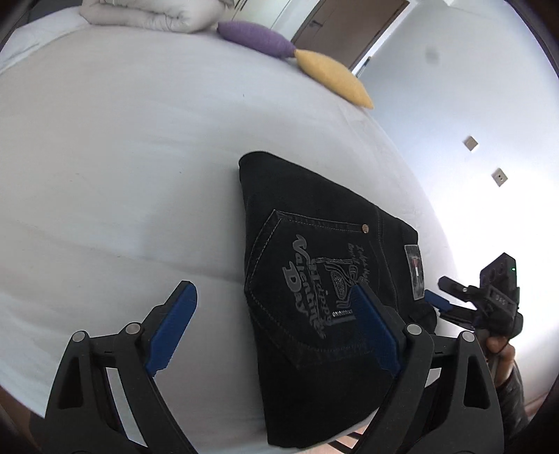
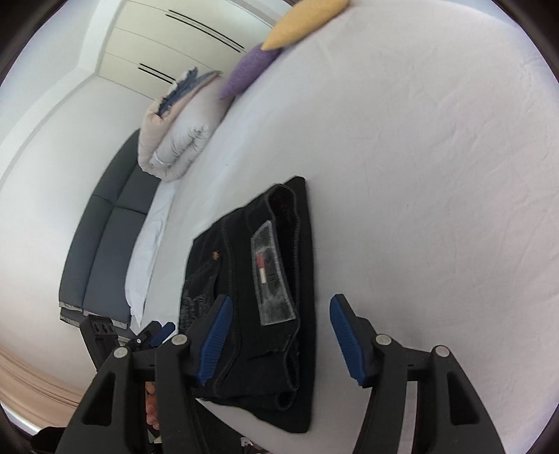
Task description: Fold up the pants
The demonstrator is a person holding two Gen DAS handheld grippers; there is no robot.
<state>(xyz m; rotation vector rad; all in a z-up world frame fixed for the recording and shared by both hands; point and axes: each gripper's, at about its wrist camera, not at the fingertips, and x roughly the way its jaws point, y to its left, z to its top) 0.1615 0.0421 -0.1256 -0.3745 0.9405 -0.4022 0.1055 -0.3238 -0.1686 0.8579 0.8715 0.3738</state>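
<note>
The black denim pants (image 1: 328, 300), folded compact, are parked at the white bed's (image 1: 122, 157) near edge, lower centre; both the left hand-held gripper (image 1: 276, 328) and right hand-held gripper (image 2: 279, 335) are spread open, nothing held, so folding's probably done.

White-sheeted bed (image 1: 122, 167) carries everything; sheet mostly smooth, faint creases. Folded black pants (image 1: 314, 286) lie flat near bed's near edge, back pocket with pale lettering up, waistband patch showing. Well apart from pants, at far end of bed: folded pale duvet (image 1: 139, 14), purple cushion (image 1: 255, 36) just beside it, yellow cushion (image 1: 332, 75) touching purple one's tip. Cushions sit by bed edge. Wide bare sheet between pants and duvet.
</note>
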